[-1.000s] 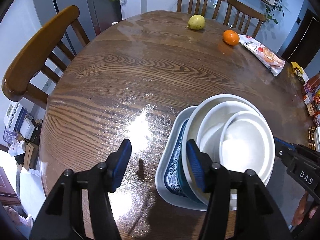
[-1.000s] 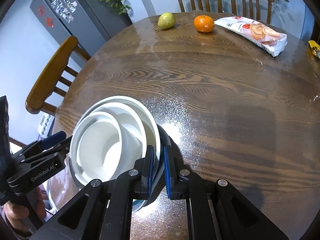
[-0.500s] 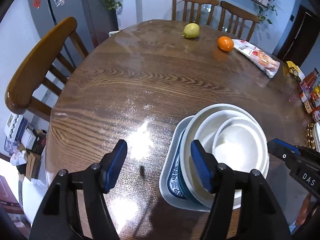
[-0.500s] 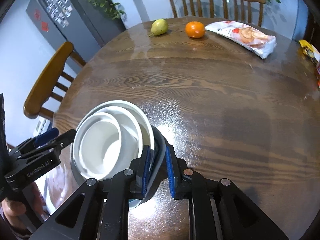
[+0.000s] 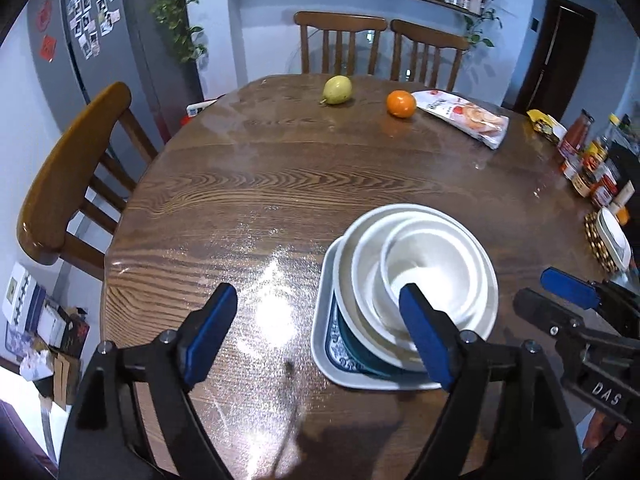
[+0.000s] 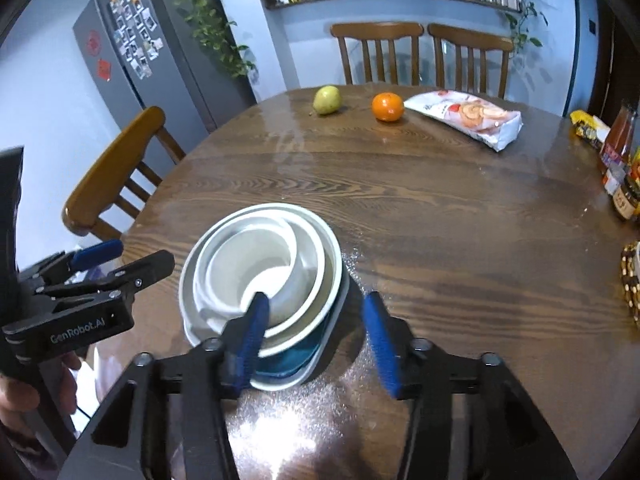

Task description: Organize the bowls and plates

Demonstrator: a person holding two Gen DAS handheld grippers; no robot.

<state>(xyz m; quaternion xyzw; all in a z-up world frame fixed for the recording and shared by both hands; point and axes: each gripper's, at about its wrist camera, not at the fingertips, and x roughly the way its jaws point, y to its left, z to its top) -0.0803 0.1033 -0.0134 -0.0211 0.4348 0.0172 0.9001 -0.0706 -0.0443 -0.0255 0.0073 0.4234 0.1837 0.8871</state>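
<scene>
On the round wooden table point(image 5: 260, 184) stands a stack of dishes point(image 5: 416, 276): three white bowls nested on a teal plate, all on a rectangular blue-patterned dish point(image 5: 332, 344). My left gripper point(image 5: 317, 296) hovers just above the stack's near left edge. Its jaws are opening, and the pads touch nothing. The right wrist view shows the stack of dishes point(image 6: 264, 276) as well. My right gripper point(image 6: 316, 306) sits at the stack's near right side, jaws opening. The rectangular dish's rim lies between the pads, which do not press on it. Each gripper also appears at the edge of the other's view.
A pear point(image 5: 337, 89), an orange point(image 5: 401, 103) and a snack bag point(image 5: 464, 118) lie at the far side. Sauce bottles and jars point(image 5: 588, 156) and a white dish on a woven mat point(image 5: 612, 240) line the right edge. A wooden chair point(image 5: 72, 168) stands at the left, two more behind.
The right gripper, shut at the stack's rim before, has opened and let go. The left jaws have spread wider. Both grippers have drawn back and risen, and the stack has stayed put.
</scene>
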